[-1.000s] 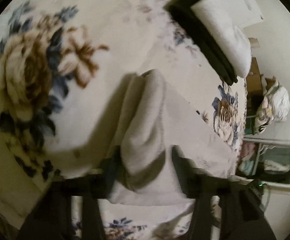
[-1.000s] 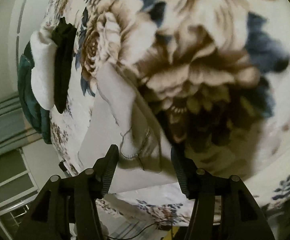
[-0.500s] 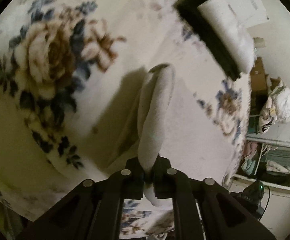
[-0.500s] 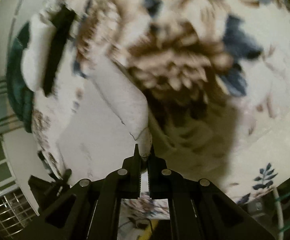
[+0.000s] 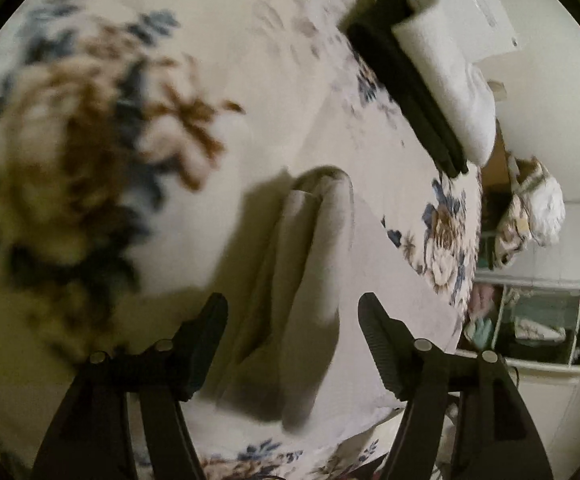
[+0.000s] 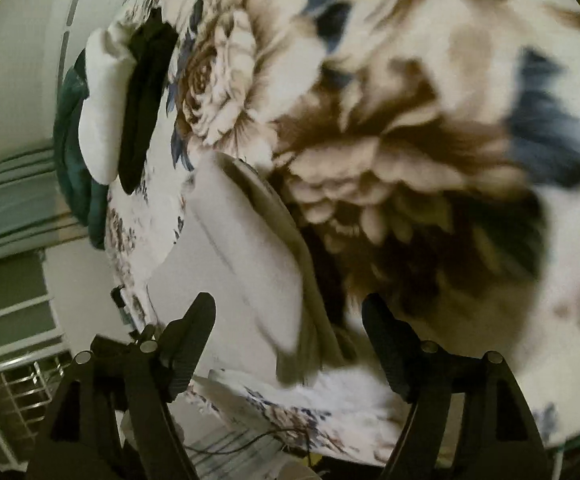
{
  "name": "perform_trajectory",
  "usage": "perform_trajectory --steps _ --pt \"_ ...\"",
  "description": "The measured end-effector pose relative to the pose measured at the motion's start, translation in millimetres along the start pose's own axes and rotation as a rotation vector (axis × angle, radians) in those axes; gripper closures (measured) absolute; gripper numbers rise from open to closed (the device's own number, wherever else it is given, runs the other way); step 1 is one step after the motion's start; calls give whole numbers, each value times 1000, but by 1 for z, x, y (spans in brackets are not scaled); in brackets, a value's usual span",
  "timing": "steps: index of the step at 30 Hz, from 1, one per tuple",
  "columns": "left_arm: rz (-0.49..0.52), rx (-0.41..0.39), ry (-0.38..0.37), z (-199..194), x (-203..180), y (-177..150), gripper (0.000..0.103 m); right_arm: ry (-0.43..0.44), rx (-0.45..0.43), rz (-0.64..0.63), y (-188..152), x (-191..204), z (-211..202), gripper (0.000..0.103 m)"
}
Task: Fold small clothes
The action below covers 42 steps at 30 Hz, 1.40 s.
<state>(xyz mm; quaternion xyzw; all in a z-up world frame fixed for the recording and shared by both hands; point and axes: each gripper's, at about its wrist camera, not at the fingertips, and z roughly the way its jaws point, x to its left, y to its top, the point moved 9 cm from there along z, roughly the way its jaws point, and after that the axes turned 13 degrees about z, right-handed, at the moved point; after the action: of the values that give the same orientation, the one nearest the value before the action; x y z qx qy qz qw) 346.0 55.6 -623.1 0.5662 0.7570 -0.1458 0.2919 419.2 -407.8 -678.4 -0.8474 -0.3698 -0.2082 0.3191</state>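
Lying on the flowery bed cover (image 5: 249, 80), with one long edge rolled up into a soft hump: the small pale cloth (image 5: 310, 264). Showing again in the right view as a pale cloth (image 6: 245, 260) with its folded edge pointing up the bed.

Gaping wide now, the left claw (image 5: 292, 320), after pinching the hump tight half a second ago. Same with the right claw (image 6: 287, 320): pinching then, spread wide now, one finger on each side of the cloth. Holding nothing, both of them. Touching the cloth or just hanging over it: too blurry to tell.

Probably meaning one fold just put down and let go. Staying folded over, not flopping back, so likely ready for the next fold or a smoothing pat.

Resting farther up the bed, well apart from the cloth: a dark folded piece (image 5: 410, 92) and a white folded piece (image 5: 450, 92), side by side, looking finished already.
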Motion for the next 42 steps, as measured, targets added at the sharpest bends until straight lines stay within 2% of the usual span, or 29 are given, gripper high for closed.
perform_trajectory --steps 3,5,7,8,9,12,18,21,24,27,28,30,31,33,34,36,37,39,42 --pt "41 52 -15 28 -6 1 38 11 65 -13 4 0 27 25" --pt "59 62 -13 40 -9 1 38 14 71 -8 7 -1 34 26" --pt "69 31 -11 38 -12 3 44 16 57 -15 6 3 37 42" --pt "84 6 -22 33 -18 5 78 28 54 -22 5 8 37 65" --pt "96 7 -20 31 -19 4 85 19 49 -26 3 10 37 72" --pt "120 -25 -2 14 -32 6 86 -7 4 -48 -4 23 32 86" --pt "144 -49 -10 -27 -68 22 87 -26 -53 -100 -22 74 -1 88" --pt "164 -83 -19 -55 -89 54 87 -8 -80 -129 -21 119 -24 88" --pt "201 -133 -34 -79 -113 103 87 25 -117 -172 -12 173 -44 88" --pt "257 -209 -33 -95 -145 173 87 72 -150 -199 11 230 -56 88" --pt "270 -226 -30 -98 -148 186 87 87 -162 -214 21 254 -56 88" --pt "302 -274 -27 -98 -163 238 86 113 -190 -250 43 299 -51 88" --pt "308 -285 -18 -95 -165 252 86 128 -197 -262 56 318 -49 88" --pt "327 -312 -2 -82 -169 300 86 142 -218 -284 90 358 -41 88" --pt "330 -315 8 -77 -166 311 86 146 -225 -289 109 375 -35 88" --pt "338 -311 25 -55 -162 343 86 135 -236 -294 140 395 -24 88" --pt "345 -299 61 -38 -156 361 86 126 -242 -295 153 403 -18 88" --pt "359 -277 92 -18 -147 375 84 89 -254 -296 185 416 -2 88" --pt "384 -210 195 18 -133 390 81 13 -256 -301 215 419 20 88"
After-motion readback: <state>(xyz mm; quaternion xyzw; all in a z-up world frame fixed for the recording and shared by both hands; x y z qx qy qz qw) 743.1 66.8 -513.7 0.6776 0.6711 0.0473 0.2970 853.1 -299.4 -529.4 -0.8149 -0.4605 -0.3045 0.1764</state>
